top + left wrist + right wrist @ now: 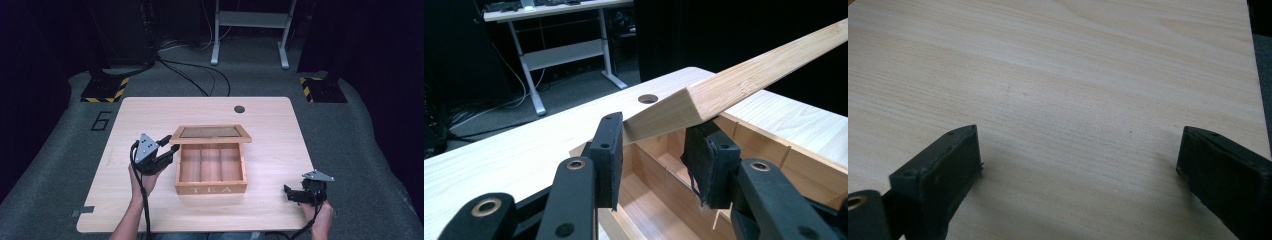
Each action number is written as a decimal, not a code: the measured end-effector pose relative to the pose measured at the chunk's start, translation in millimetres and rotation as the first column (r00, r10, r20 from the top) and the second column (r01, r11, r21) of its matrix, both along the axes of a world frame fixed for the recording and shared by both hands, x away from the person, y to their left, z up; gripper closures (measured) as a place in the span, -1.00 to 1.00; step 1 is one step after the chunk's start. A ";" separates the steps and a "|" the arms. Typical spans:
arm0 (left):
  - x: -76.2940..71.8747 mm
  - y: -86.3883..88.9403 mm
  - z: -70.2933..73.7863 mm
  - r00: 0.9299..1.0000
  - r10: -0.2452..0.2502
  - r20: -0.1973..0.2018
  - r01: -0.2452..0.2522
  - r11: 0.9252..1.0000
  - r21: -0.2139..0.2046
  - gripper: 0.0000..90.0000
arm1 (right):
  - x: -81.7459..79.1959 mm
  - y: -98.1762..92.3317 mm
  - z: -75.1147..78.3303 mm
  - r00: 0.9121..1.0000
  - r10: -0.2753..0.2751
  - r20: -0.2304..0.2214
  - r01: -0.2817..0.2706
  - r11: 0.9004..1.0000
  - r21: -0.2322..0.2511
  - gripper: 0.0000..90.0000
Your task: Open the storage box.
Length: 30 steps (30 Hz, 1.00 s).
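Tea box (211, 189) of pale wood, lettered TEA on its front wall, stands near the middle of the wooden table (270, 210), its hinged lid (210, 134) raised and leaning back so that the glazed panel faces the high camera. Three long compartments show inside, divided by thin wooden slats, and they appear bare, though the far ends lie in the lid's shadow. At the box's left side, the left gripper (169, 149) reaches in from the person's left hand (142, 181) and meets the left corner of the lid. In the left gripper view its two black jaws stand on either side of the lid's front corner (704, 97), closed in as far as the wood lets them; the pads (610, 150) seem to press on the corner, but the actual contact is hidden behind the pad faces, so the grip is probable rather than certain. The lid rises at a slant above the open box in that view, with the table's round cable hole (647, 98) beyond it. The right gripper (295, 194) rests low on the table near the front right corner, well apart from the box, carried by the right hand (320, 217). In the right gripper view its jaws stand wide apart with bare tabletop (1068, 100) between them, holding nothing.
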<state>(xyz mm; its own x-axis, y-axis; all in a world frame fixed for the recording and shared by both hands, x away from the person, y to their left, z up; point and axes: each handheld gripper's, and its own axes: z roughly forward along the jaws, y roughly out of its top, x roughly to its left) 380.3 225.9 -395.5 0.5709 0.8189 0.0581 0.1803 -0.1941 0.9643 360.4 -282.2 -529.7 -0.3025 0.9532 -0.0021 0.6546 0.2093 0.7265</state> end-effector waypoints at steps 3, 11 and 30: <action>1.5 0.3 1.8 1.000 -0.001 -0.004 0.001 1.000 0.001 0.33 | 0.0 0.0 0.0 1.000 0.000 0.000 0.000 1.000 0.000 -0.92; 6.6 0.1 9.4 1.000 0.000 -0.015 0.000 1.000 0.010 0.34 | 0.1 0.1 -0.3 1.000 -0.002 0.004 0.002 1.000 0.000 -0.92; 34.6 5.5 35.6 0.997 -0.029 -0.070 0.029 1.000 0.006 0.34 | 0.3 0.8 -0.1 1.000 -0.012 0.000 0.012 1.000 0.003 -0.92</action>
<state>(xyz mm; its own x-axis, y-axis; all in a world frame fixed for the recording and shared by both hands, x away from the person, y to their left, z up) 414.8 231.3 -359.9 0.5975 0.8016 0.0226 0.2417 -0.2069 0.9480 360.7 -281.4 -529.8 -0.2914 0.9566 0.0009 0.6567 0.1994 0.7273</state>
